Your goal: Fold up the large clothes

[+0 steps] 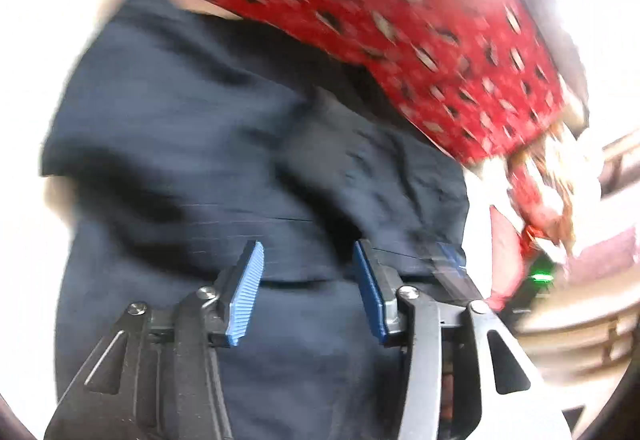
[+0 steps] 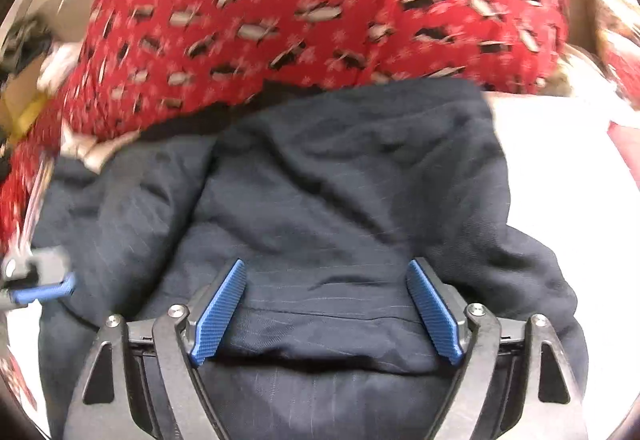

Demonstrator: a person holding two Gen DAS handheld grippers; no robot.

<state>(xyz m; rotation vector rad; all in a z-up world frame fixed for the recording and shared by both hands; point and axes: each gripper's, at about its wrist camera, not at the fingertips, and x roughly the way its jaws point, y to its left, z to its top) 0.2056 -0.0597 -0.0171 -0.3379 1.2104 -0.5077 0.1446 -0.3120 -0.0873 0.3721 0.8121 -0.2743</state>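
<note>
Mid-fold: both my hand-held grippers, left (image 1: pixel 308 288) and right (image 2: pixel 326 310), are hanging open, gripping nothing, over the navy pinstriped garment (image 2: pixel 320 200) bunched just ahead. Next move, I reckon: pinching a hem.

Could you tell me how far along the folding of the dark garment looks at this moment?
Done: the navy garment lies doubled over on the white surface, a fold edge showing. In hand: nothing; the left gripper and right gripper hover over it, jaws apart. Left: smoothing wrinkles, and the red patterned cloth behind.
</note>
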